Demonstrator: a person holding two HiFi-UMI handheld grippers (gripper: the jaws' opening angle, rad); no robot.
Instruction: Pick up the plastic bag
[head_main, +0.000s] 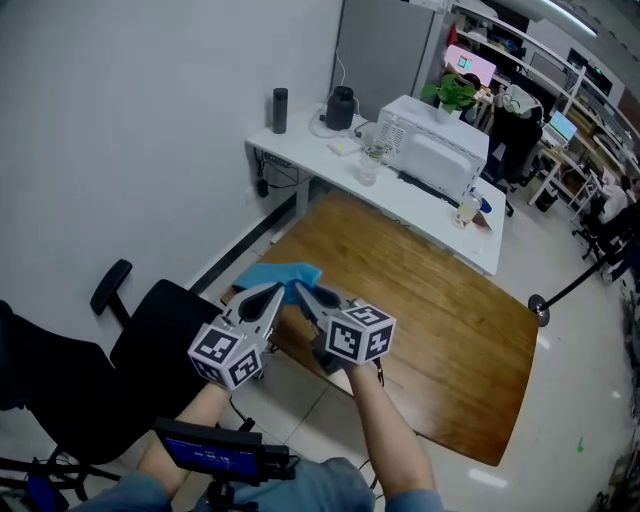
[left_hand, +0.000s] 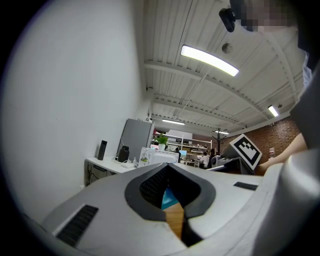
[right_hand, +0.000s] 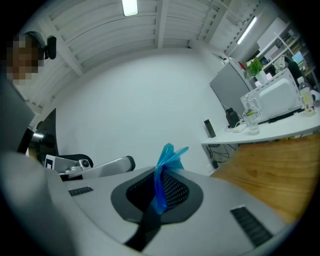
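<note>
A blue plastic bag lies bunched at the near left corner of the brown wooden table. My right gripper is shut on it; in the right gripper view a strip of the blue bag is pinched between the pads of the right gripper and sticks up past the tips. My left gripper points at the bag from the left, right beside the right one. In the left gripper view the left gripper has its tips together and nothing held; a sliver of the bag and wood shows through the slit.
A white desk behind the table carries a white appliance, a black bottle and small items. A black office chair stands at my left. A black stand base sits off the table's right edge.
</note>
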